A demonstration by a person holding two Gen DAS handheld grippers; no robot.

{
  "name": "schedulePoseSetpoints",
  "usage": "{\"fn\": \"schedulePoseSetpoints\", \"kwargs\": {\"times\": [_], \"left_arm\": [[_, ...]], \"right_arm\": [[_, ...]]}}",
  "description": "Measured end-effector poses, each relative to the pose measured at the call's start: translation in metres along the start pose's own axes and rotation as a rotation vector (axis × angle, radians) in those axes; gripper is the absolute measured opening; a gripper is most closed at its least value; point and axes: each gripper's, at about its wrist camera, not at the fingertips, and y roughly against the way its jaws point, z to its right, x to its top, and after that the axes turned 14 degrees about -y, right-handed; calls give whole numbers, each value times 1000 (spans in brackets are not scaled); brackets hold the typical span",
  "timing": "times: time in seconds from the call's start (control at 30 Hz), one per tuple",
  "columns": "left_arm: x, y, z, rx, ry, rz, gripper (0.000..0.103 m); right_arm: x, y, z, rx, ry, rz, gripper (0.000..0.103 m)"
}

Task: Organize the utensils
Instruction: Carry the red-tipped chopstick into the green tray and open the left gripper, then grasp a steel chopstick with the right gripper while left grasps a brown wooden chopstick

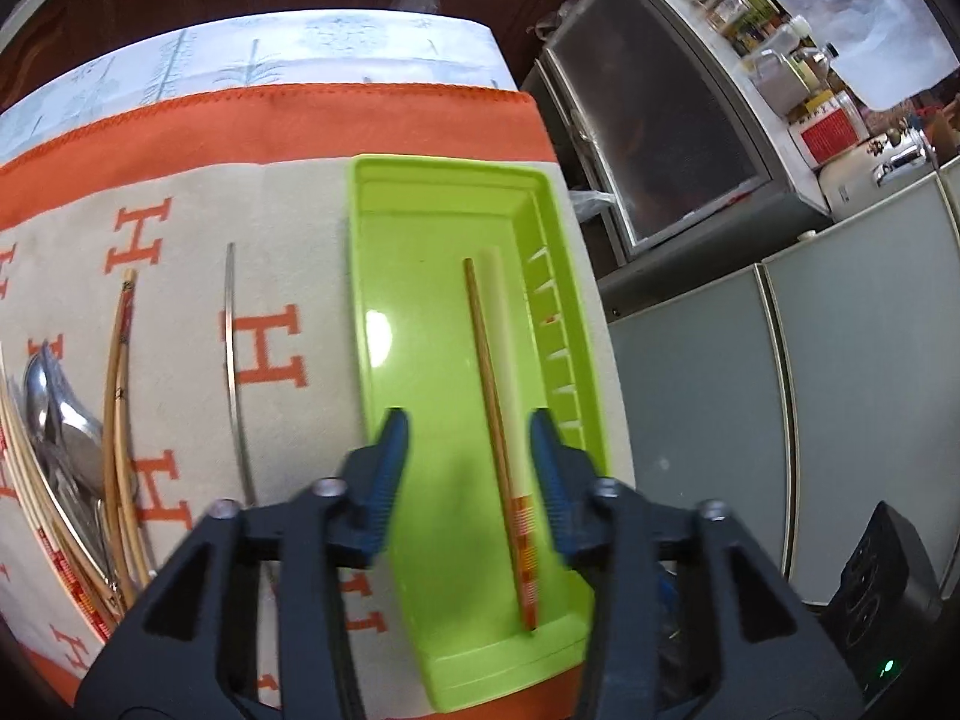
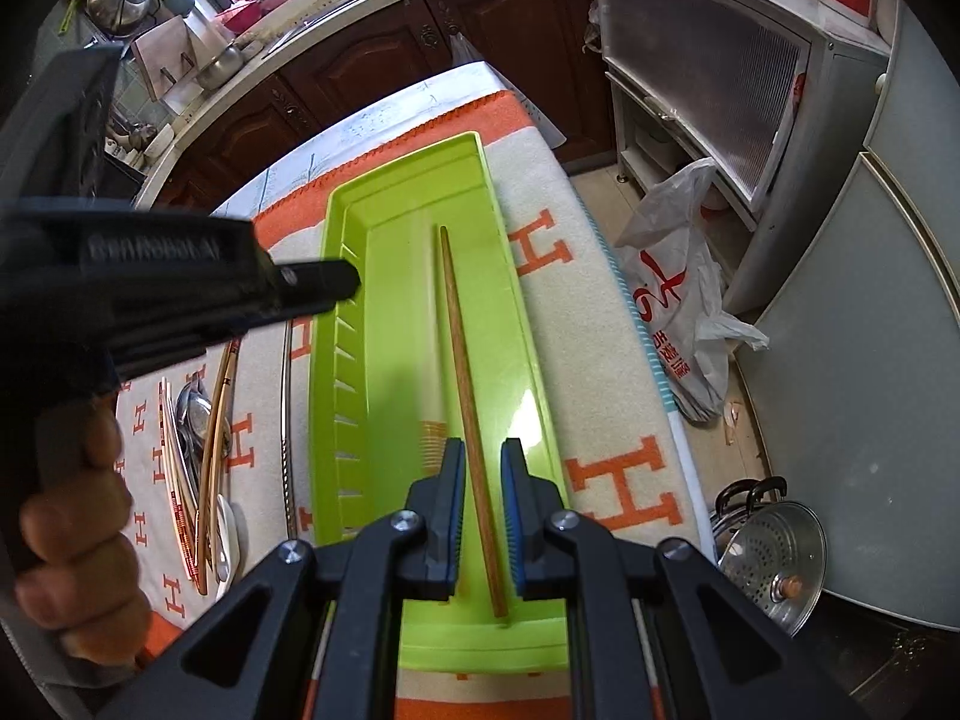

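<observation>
A lime-green tray (image 1: 414, 228) lies lengthwise on the H-patterned cloth. In it lies a wooden chopstick (image 1: 489, 396) with a red-and-white near end. My left gripper (image 1: 468, 426) hangs open above the tray, the chopstick showing below the gap, untouched. From the right wrist, a brown chopstick (image 2: 459, 330) runs along the tray (image 2: 384, 228) and shows between the fingers of my right gripper (image 2: 483, 453). The jaws are narrowly apart and neither pad touches it. A hand holds the left gripper (image 2: 348, 279) over the tray's far left side.
Left of the tray lie a steel chopstick (image 1: 231, 348) and a pile of bamboo chopsticks and spoons (image 1: 72, 450). The table's edge runs just right of the tray. A plastic bag (image 2: 678, 312) and a steel steamer pot (image 2: 774, 558) sit on the floor.
</observation>
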Motion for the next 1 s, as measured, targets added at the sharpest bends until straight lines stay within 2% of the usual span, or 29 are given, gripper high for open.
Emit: {"fn": "schedulePoseSetpoints", "kwargs": {"times": [0.2,0.33,0.4,0.5,0.57,0.7,0.83,1.0], "left_arm": [[-19,28,-15,50,-14,26,43],[-36,66,-25,135,-78,120,43],[-44,85,-36,119,-77,147,43],[-57,110,-53,108,-65,146,43],[-66,129,-64,131,-70,145,43],[-93,166,-89,195,-51,194,50],[-115,189,-122,246,6,215,50],[-127,185,-160,278,63,173,50]], "right_arm": [[-3,0,-6,3,15,2,12],[-9,4,-16,13,37,6,12],[-11,7,-20,20,49,10,12],[-17,13,-31,38,71,17,12],[-20,16,-39,50,87,19,13],[-28,24,-57,77,127,31,31],[-37,27,-80,100,179,26,31],[-48,20,-114,111,250,-11,31]]}}
